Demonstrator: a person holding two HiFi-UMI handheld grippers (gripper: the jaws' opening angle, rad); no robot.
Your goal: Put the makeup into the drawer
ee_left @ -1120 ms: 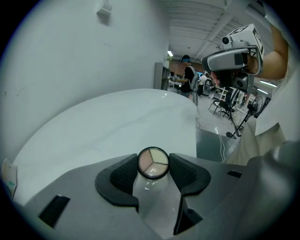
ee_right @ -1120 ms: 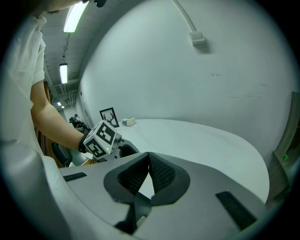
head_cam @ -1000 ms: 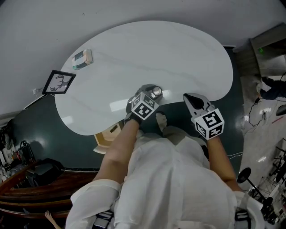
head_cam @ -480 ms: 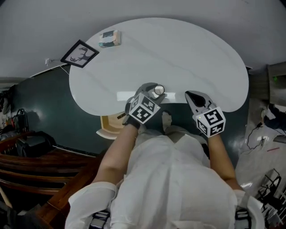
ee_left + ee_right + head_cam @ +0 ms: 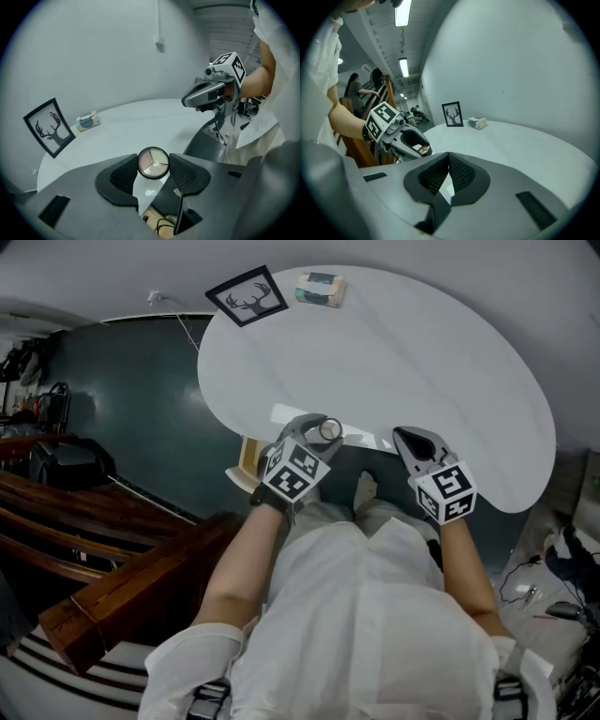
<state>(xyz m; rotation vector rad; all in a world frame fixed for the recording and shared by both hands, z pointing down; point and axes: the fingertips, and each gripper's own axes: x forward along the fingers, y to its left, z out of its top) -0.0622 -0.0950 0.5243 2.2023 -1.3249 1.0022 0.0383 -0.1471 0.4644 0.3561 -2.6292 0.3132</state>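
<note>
Item 1. Makeup compact: round, flat, dark rim, clear lid over pale beige and pink powder wedges. Held above the table's near edge, clear of its surface.

Item 2. Left gripper: grey moulded shell, black pads with a fine knurled texture. Jaws stand wide and press on the compact's rim from both sides. It carries a marker cube with black-and-white squares.

Item 3. Right gripper: same make. Its jaws are closed tip to tip, with nothing between them. It hangs over the table's near edge, to the right of the left gripper.

Item 4. Table: white, smooth, faintly glossy, with a rounded bean-shaped top.

Item 5. Drawer: pale wood, pulled open under the table's near edge, just left of the left gripper.

Item 6. Framed picture: black frame with a deer-head silhouette, at the table's far left edge.

Item 7. Small packet: boxy and pale, on the table's far side beside the picture.

Item 8. Wooden benches: dark, polished and stepped, well left of the table on a dark teal floor.
</note>
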